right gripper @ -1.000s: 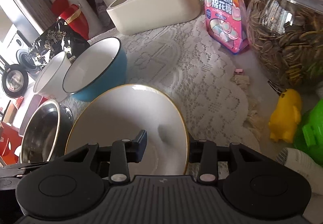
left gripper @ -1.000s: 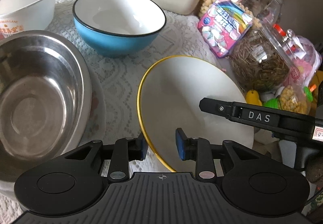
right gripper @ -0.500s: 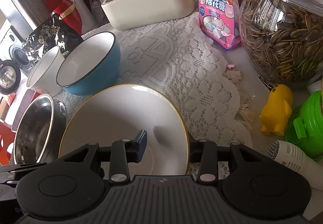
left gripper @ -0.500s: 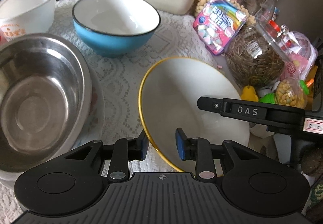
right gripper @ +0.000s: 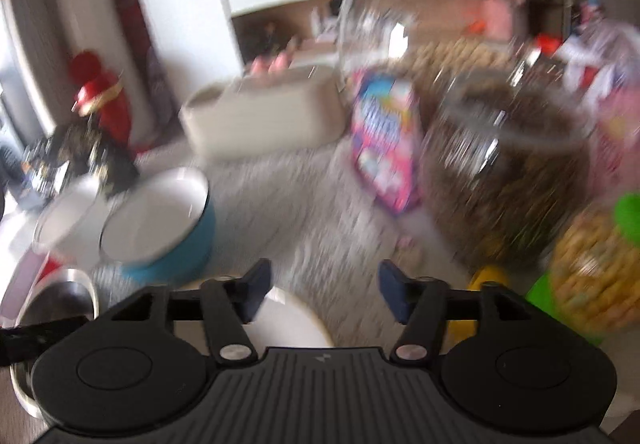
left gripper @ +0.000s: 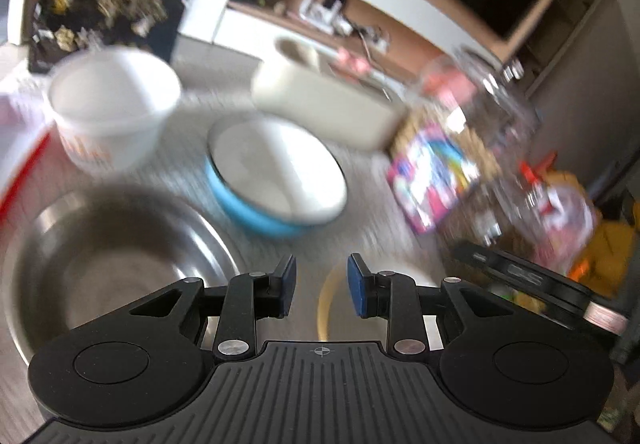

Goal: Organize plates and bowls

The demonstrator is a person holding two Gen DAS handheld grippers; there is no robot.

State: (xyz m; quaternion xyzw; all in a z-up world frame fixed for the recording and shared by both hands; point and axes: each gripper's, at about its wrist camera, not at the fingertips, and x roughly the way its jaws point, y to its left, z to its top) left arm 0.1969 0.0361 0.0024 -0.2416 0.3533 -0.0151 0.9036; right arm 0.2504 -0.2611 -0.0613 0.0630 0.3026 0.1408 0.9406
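Note:
Both views are motion-blurred. The white plate with a yellow rim (left gripper: 326,304) lies low, mostly hidden behind my left gripper (left gripper: 322,286), whose jaws stand open with a narrow gap and hold nothing. The plate also shows in the right wrist view (right gripper: 292,318), below my right gripper (right gripper: 324,294), which is wide open and empty. A blue bowl (left gripper: 276,180) (right gripper: 164,228) stands on the lace cloth ahead. A steel bowl (left gripper: 108,264) (right gripper: 56,304) is at the left. A white bowl (left gripper: 114,108) (right gripper: 66,222) stands behind it.
A cream box (left gripper: 320,100) (right gripper: 260,116) stands at the back. A pink sweets bag (left gripper: 432,176) (right gripper: 386,148) and glass jars of seeds (right gripper: 504,164) crowd the right side. A yellow toy (right gripper: 486,278) and green-lidded container (right gripper: 592,268) are near right. A black box (left gripper: 108,16) stands back left.
Both grippers have pulled up and back from the yellow-rimmed plate, which now sits low behind them. The right gripper's jaws no longer straddle its rim. Both cameras tilted upward, blurring the scene.

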